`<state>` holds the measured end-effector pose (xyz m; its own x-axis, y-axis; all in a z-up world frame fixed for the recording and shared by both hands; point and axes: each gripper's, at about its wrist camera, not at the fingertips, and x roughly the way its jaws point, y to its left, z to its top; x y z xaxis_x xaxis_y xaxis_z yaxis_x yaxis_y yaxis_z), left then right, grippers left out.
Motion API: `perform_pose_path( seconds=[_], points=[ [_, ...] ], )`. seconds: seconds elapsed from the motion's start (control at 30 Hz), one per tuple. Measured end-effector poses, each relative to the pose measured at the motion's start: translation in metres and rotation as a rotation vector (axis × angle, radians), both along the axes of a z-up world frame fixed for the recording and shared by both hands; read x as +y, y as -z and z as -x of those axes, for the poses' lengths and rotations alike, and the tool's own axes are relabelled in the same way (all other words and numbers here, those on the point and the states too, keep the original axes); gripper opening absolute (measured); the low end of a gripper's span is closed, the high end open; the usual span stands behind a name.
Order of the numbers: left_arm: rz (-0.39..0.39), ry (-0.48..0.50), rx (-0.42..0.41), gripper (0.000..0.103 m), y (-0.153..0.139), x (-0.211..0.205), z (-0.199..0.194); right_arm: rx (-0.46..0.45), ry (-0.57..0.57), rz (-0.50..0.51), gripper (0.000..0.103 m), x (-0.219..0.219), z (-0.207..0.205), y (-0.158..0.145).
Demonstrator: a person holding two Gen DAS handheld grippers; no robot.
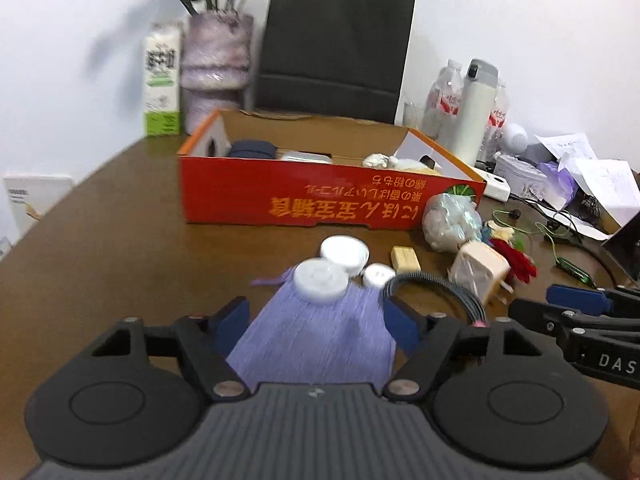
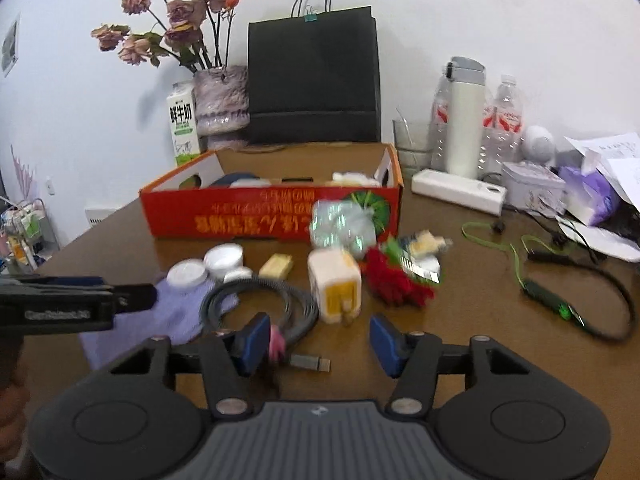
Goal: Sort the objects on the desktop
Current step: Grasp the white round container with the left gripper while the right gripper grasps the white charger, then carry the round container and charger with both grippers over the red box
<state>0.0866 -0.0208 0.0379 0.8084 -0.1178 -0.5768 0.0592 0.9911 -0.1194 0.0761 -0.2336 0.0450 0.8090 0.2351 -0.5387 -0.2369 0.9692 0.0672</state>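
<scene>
From your left wrist, the left gripper (image 1: 316, 316) stands with its jaws apart, and the purple cloth (image 1: 316, 336) lies flat between the blue pads; the blur hides whether either pad touches it. The cloth is a pale lilac, finely ribbed, with a fringe at its far edge. A white round lid (image 1: 320, 282) sits on that far edge, and two more white lids (image 1: 345, 253) lie just beyond it, all in front of the red cardboard box (image 1: 320, 192). To the right of the lids you have a yellow block (image 1: 405, 259), a white charger plug (image 1: 478, 270) and a coiled grey cable (image 1: 444, 286), with a crumpled plastic bag (image 1: 450, 220) touching the box's right front corner. Only this view looks down into the box's right end, at a white crumpled wad (image 1: 376, 160).

From your right wrist, the right gripper (image 2: 318, 338) also has its jaws apart, with nothing clamped. The cable's pink band (image 2: 277, 342) is just beside the left pad and its metal USB end (image 2: 310, 362) lies on the brown table (image 2: 460, 304) between the pads. In front of the box the charger plug (image 2: 336, 284) shows its yellow face. Only here do you see the red tassel (image 2: 394, 284) in full, the green earphone cord (image 2: 516, 256) right of the box, and the whole bunch of dried roses (image 2: 172, 20) behind it.
</scene>
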Motion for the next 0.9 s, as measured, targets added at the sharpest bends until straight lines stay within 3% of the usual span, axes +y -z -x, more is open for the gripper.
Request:
perform_pose_path(
  seconds=[0.17,0.33,0.4,0.47,0.7,0.9],
  points=[
    [-0.003,0.019,0.048,0.059,0.010,-0.008,-0.041,0.021,0.003,0.071,0.047,0.006,-0.042,0.003],
    [-0.005,0.007,0.061,0.041,0.017,-0.008,-0.054,0.073,-0.025,0.054,0.043,0.007,-0.064,0.020],
    [0.004,0.006,0.058,0.041,0.016,-0.006,-0.055,0.079,-0.025,0.034,0.041,0.006,-0.067,0.024],
    [0.023,0.015,0.047,0.040,0.014,-0.004,-0.052,0.077,-0.022,0.011,0.031,0.004,-0.066,0.023],
    [0.010,0.020,-0.049,0.040,-0.019,-0.005,-0.018,-0.007,-0.038,0.002,0.030,0.006,-0.035,-0.004],
    [0.013,0.029,-0.064,0.040,-0.038,-0.005,0.024,-0.042,-0.077,-0.013,0.030,0.011,0.019,-0.023]
  ],
)
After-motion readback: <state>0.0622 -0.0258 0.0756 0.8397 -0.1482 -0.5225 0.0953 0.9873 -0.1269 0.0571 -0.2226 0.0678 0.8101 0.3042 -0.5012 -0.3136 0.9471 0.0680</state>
